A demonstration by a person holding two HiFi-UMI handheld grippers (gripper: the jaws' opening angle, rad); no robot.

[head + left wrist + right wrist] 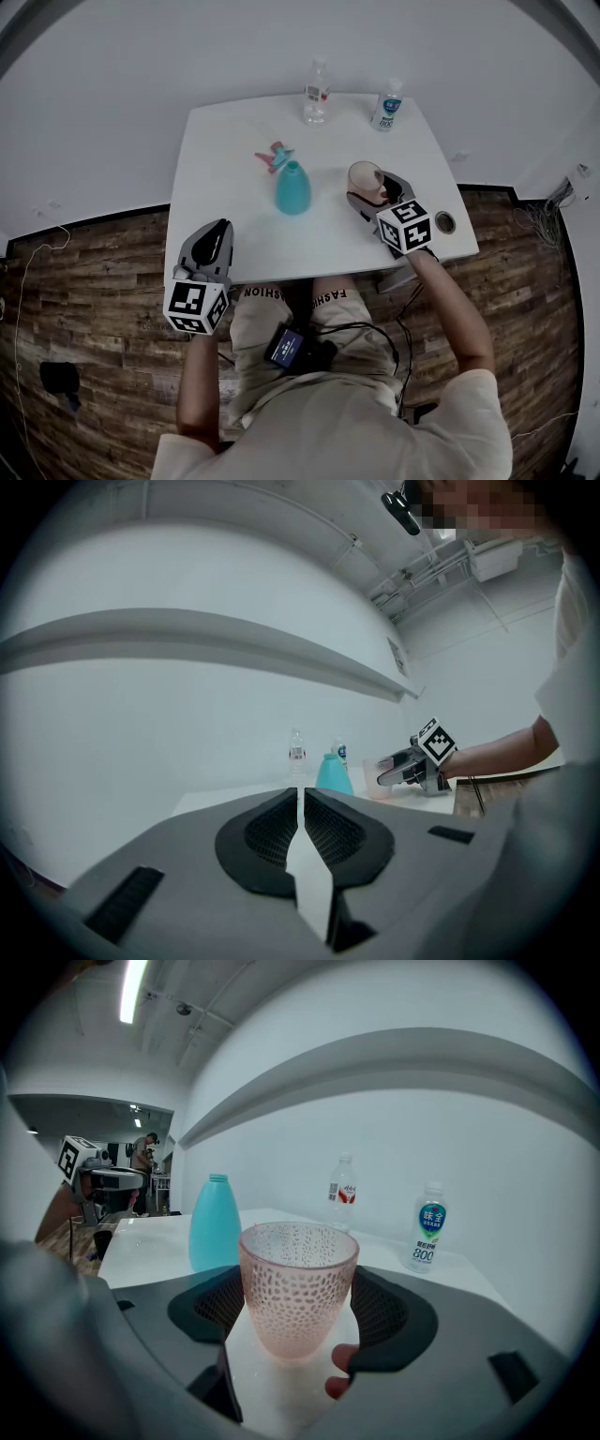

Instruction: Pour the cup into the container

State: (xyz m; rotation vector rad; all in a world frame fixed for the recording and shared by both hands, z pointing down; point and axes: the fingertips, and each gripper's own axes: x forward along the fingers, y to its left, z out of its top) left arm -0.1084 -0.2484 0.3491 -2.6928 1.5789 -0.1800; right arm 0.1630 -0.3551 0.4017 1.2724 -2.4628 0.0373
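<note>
Cup (298, 1274) was held upright in right gripper's (373, 192) closed jaws, near the table's (244, 244) right edge. Container (292, 187) was seen upright at table centre, left of cup, apart. Leftward carry and tip judged needed. Left gripper (300, 827) was held off near-left corner, jaws together, empty.

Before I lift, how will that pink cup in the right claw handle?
The pink cup looks rigid and see-through with nothing visible inside, so it is probably stiff and light. Its dimpled wall should help the right claw grip, and it widens upward, so it likely won't slip down.
</note>
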